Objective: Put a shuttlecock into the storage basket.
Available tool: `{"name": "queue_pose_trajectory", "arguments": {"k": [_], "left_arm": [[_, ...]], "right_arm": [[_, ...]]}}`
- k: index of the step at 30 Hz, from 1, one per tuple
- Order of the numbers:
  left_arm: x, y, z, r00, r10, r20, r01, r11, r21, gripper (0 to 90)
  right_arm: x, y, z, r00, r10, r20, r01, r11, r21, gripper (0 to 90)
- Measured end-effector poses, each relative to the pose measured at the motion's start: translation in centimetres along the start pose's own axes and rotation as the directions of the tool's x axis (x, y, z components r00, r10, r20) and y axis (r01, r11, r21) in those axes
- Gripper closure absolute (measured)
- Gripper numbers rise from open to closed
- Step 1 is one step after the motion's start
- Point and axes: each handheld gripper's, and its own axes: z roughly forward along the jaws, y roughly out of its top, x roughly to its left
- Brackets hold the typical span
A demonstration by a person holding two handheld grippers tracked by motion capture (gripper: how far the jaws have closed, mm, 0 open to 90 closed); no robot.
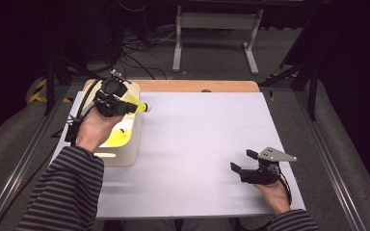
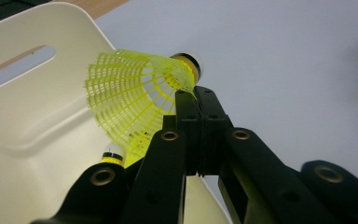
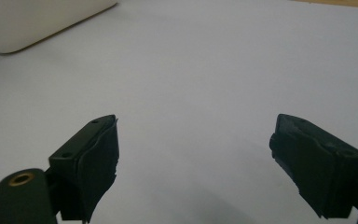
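Shuttlecock (image 2: 135,93) pinched by left gripper (image 2: 196,93) over white table (image 1: 197,144); right gripper (image 3: 196,158) released; dark room.

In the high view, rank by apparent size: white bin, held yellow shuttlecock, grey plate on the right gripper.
1. white bin
2. grey plate and 3. yellow shuttlecock: close in size; the shuttlecock is partly hidden, so unsure.

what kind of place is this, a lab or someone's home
Most likely a lab or recording workspace, not a home: a bare white table set between metal rails, loose cables on a grey carpeted floor, and dark surroundings with equipment stands behind.
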Motion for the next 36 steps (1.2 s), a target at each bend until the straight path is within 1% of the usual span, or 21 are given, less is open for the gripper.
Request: {"name": "queue_pose_trajectory", "arguments": {"k": [3,5,12,15,19,21,22,26,27,31,32,33,36], "left_arm": [[0.4,-0.3,-0.1,0.9998,-0.001,-0.019,0.002,1.0000,0.010,89.8],[0.7,-0.5,-0.4,0.9996,-0.015,-0.023,0.015,0.9999,-0.001,89.9],[1.4,-1.0,-0.9,0.9988,-0.035,-0.033,0.034,0.9993,-0.017,89.9],[1.6,-1.2,-0.9,0.9976,-0.037,-0.059,0.036,0.9992,-0.015,89.9],[2.1,-1.4,-1.1,0.9970,-0.052,-0.058,0.051,0.9985,-0.021,90.0],[2.5,-1.5,-1.2,0.9960,-0.060,-0.067,0.058,0.9981,-0.022,90.0],[2.6,-1.6,-1.3,0.9955,-0.070,-0.063,0.069,0.9973,-0.025,90.0],[3.1,-1.9,-1.5,0.9934,-0.089,-0.073,0.087,0.9958,-0.029,90.0],[3.3,-2.0,-1.4,0.9920,-0.093,-0.085,0.091,0.9955,-0.029,90.0],[3.8,-2.3,-0.7,0.9882,-0.116,-0.099,0.116,0.9932,-0.006,89.9],[4.0,-2.3,-0.5,0.9880,-0.116,-0.102,0.117,0.9932,-0.003,89.9],[4.1,-2.4,-0.3,0.9868,-0.126,-0.102,0.127,0.9919,0.003,89.9],[4.6,-2.5,0.4,0.9855,-0.136,-0.101,0.139,0.9902,0.018,89.9]], "right_arm": [[-0.1,0.0,0.0,1.0000,0.001,0.001,-0.001,1.000,-0.003,14.9],[-0.1,0.0,0.0,1.0000,0.001,0.006,-0.001,1.000,0.001,14.7],[-0.1,0.0,0.0,1.0000,-0.002,0.005,0.002,1.000,0.000,14.5],[0.0,0.0,0.0,1.0000,0.000,0.001,0.000,1.000,-0.003,14.1],[-0.1,0.0,0.0,1.0000,-0.002,0.002,0.002,1.000,-0.006,13.9],[-0.1,0.0,0.0,1.0000,-0.002,0.002,0.002,1.000,-0.005,13.9],[-0.1,0.0,0.0,1.0000,-0.002,0.001,0.002,1.000,-0.004,13.9],[0.0,0.0,0.0,1.0000,-0.003,-0.002,0.003,1.000,-0.004,13.8],[0.0,0.0,0.0,1.0000,-0.003,-0.002,0.002,1.000,-0.004,13.8],[0.0,0.1,0.0,1.0000,-0.001,-0.002,0.001,1.000,-0.010,13.5],[0.0,0.1,0.0,1.0000,0.000,-0.003,0.000,1.000,-0.012,13.4],[-0.1,0.1,-0.1,1.0000,0.001,-0.002,-0.001,1.000,-0.013,13.4],[-0.1,0.1,-0.1,1.0000,0.002,-0.002,-0.002,1.000,-0.014,13.4]]}}
